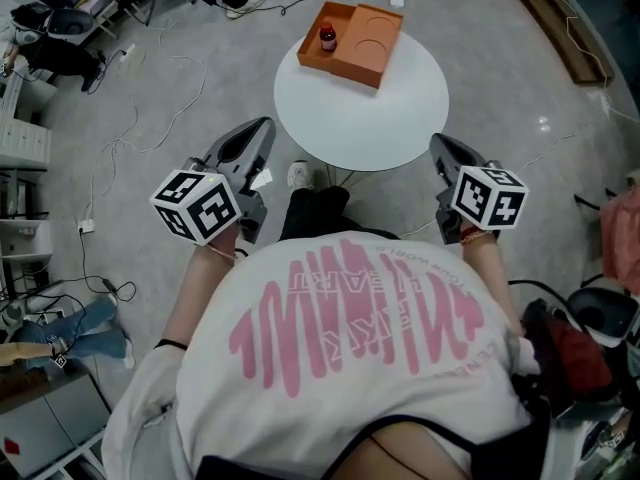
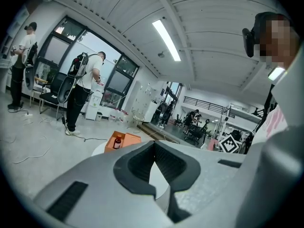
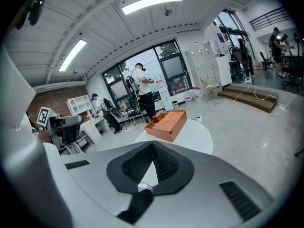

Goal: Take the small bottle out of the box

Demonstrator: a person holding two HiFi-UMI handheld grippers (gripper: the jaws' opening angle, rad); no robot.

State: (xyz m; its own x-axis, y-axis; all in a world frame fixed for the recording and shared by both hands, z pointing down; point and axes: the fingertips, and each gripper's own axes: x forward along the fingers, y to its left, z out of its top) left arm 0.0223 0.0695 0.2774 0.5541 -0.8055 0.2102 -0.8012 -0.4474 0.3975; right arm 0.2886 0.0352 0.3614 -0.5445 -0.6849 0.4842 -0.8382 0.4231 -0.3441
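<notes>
A small dark bottle with a red cap [image 1: 327, 38] stands in the left compartment of an open orange box [image 1: 365, 53] at the far side of a round white table [image 1: 380, 118]. My left gripper [image 1: 264, 128] hangs short of the table's near left edge, jaws shut and empty. My right gripper [image 1: 440, 146] is by the near right edge, also shut with nothing in it. The left gripper view shows the bottle [image 2: 117, 142] and box [image 2: 128, 139] far ahead beyond the closed tips [image 2: 154, 143]. In the right gripper view the box [image 3: 167, 124] lies ahead of the shut gripper [image 3: 153, 144].
Cables trail over the grey floor [image 1: 160, 98] left of and behind the table. White drawer units [image 1: 20, 143] and clutter line the left side. People stand by the windows [image 2: 83, 91] far behind the table. A shoe [image 1: 300, 175] shows under the table's near edge.
</notes>
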